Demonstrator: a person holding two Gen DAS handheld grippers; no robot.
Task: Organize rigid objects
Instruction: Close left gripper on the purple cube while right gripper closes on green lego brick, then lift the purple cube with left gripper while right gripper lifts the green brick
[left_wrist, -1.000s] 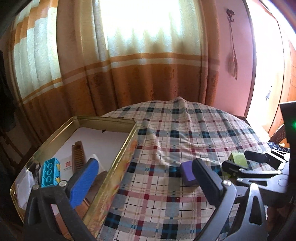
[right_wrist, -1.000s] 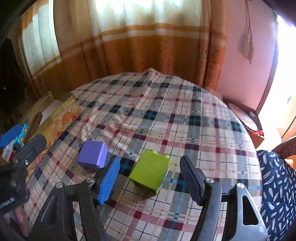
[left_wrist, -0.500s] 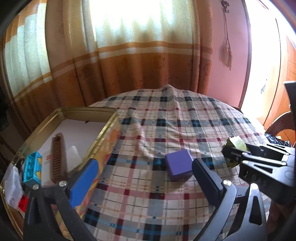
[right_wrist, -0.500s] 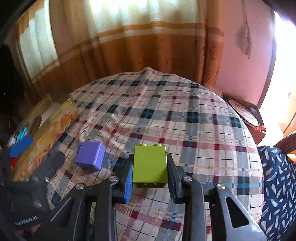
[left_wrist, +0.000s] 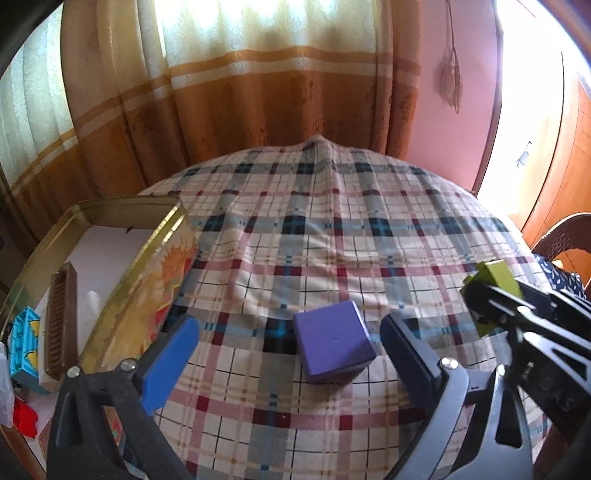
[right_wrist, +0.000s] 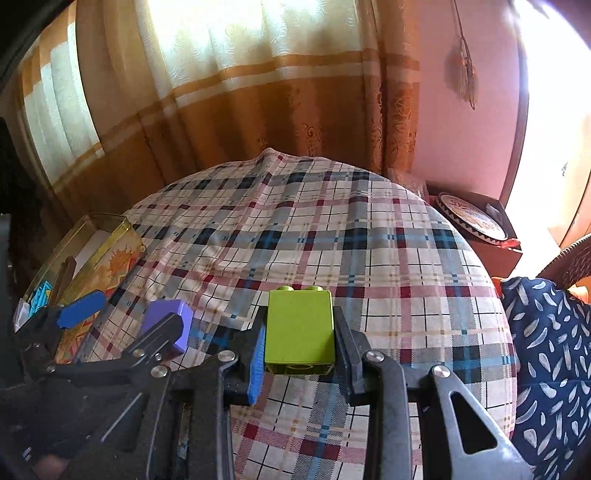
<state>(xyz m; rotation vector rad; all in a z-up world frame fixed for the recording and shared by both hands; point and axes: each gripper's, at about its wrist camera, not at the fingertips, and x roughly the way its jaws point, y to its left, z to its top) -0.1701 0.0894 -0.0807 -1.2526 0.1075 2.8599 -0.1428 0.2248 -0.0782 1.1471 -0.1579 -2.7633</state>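
Observation:
My right gripper (right_wrist: 300, 347) is shut on a lime green brick (right_wrist: 299, 328) and holds it above the plaid tablecloth; the brick also shows in the left wrist view (left_wrist: 496, 280). My left gripper (left_wrist: 288, 354) is open, its jaws on either side of a purple cube (left_wrist: 332, 339) that rests on the cloth, nearer the right finger. The purple cube also shows in the right wrist view (right_wrist: 181, 314), partly hidden by the left gripper. A gold tin box (left_wrist: 144, 266) stands at the left.
The tin holds a brown comb-like bar (left_wrist: 61, 317), a cyan brick (left_wrist: 24, 343) and a red piece (left_wrist: 24, 421). The round table (right_wrist: 332, 240) drops off behind to curtains. A box with a round plate (right_wrist: 472, 221) stands at the far right.
My right gripper closed on the green brick and lifted it off the cloth. My left gripper moved right from over the tin and now straddles the purple cube.

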